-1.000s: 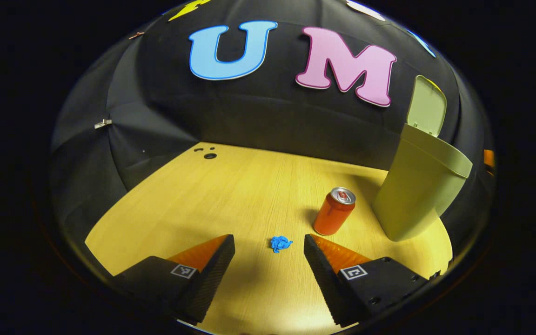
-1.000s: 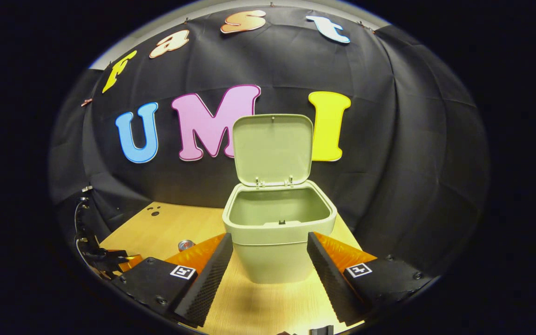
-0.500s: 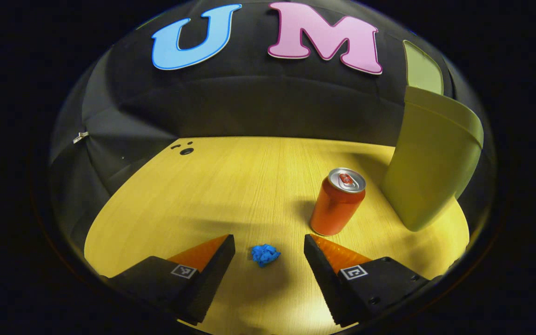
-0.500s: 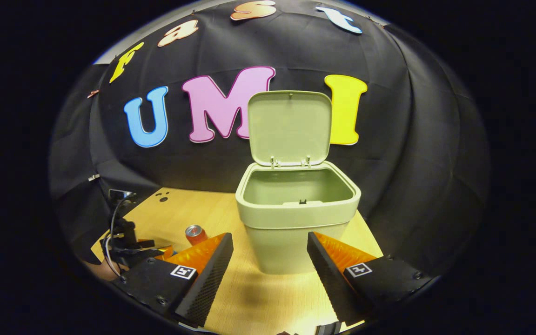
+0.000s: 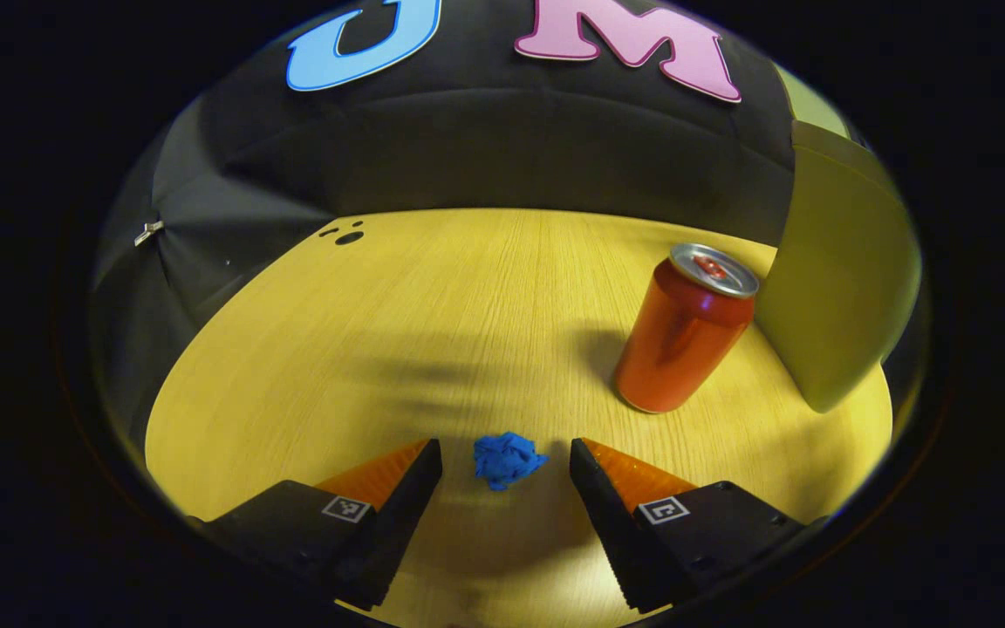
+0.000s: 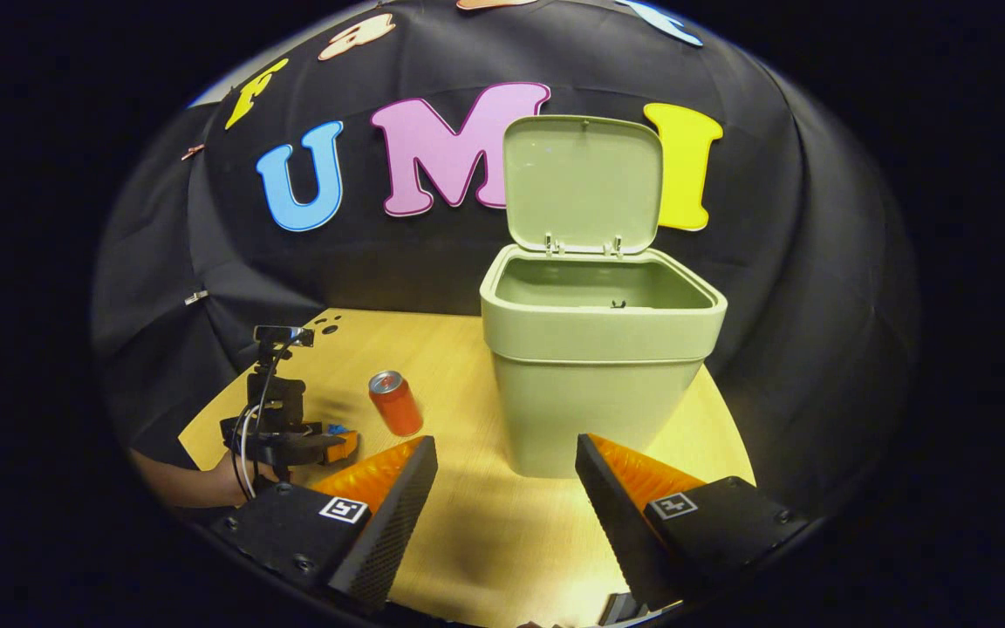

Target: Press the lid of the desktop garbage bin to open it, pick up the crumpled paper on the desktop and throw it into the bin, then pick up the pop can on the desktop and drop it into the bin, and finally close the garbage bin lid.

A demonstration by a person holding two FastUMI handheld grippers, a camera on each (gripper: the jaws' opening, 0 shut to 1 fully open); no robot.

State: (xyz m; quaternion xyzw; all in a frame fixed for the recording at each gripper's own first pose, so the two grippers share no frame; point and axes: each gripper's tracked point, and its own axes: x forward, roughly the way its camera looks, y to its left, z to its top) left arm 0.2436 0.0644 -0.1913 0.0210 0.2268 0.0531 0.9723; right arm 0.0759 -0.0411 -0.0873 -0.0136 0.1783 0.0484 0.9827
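Straddling the crumpled paper [image 5: 507, 459], the left gripper [image 5: 505, 467] stands open; paper judged light, soft, compressible: pinch its middle.

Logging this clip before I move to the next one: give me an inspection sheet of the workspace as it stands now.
Surface: wooden desktop, with small dark holes near the back.
Job's things: blue crumpled paper lying on the desktop; pop can upright beside the garbage bin; bin lid up, nothing seen inside from this angle.
Clutter: nothing seen.
Grippers: left gripper open, fingers either side of the paper, not touching it; right gripper open, empty, in front of the bin.
Cables: cable on the left gripper's body.
Surroundings: black cloth wall; metal clip on it.
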